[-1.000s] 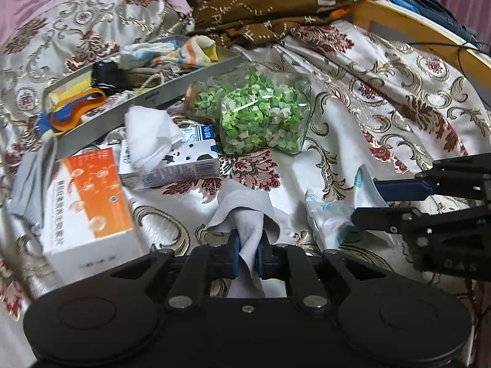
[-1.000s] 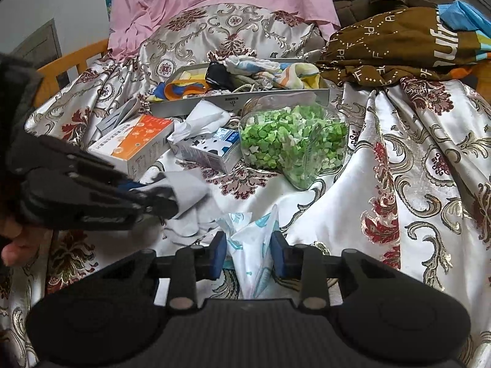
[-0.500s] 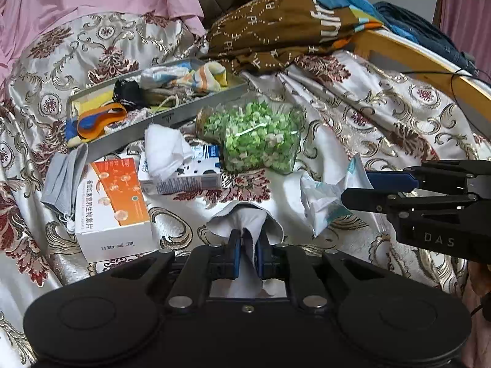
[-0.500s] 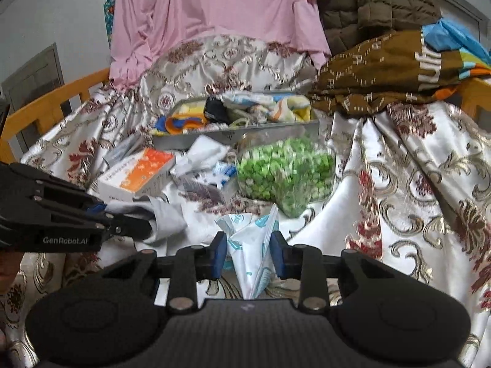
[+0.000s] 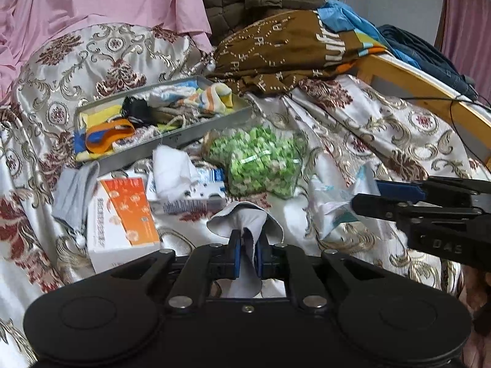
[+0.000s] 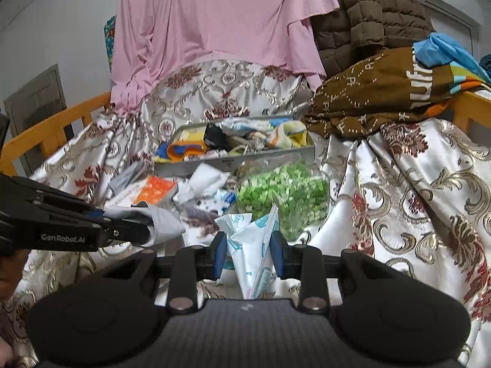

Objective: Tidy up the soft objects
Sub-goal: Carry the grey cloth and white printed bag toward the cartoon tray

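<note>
On the bed cover (image 5: 353, 128) lie one metal tray (image 5: 172, 136) full of cloths, one bag of green pieces (image 5: 260, 165), one orange box (image 5: 122, 214) and one milk carton (image 5: 190, 196). The left gripper (image 5: 247, 253) has its jaws pinching a grey cloth (image 5: 245, 220) between them. The right gripper (image 6: 247, 253) has its jaws pressed on a white-and-blue plastic bag (image 6: 251, 245).

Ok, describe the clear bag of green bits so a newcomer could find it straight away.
Find the grey metal tray of mixed fabrics on the patterned bedspread. Directly in front of its near wall lies the clear bag, right of the milk carton. It alone is transparent and stuffed with tiny green and white pieces.
</note>
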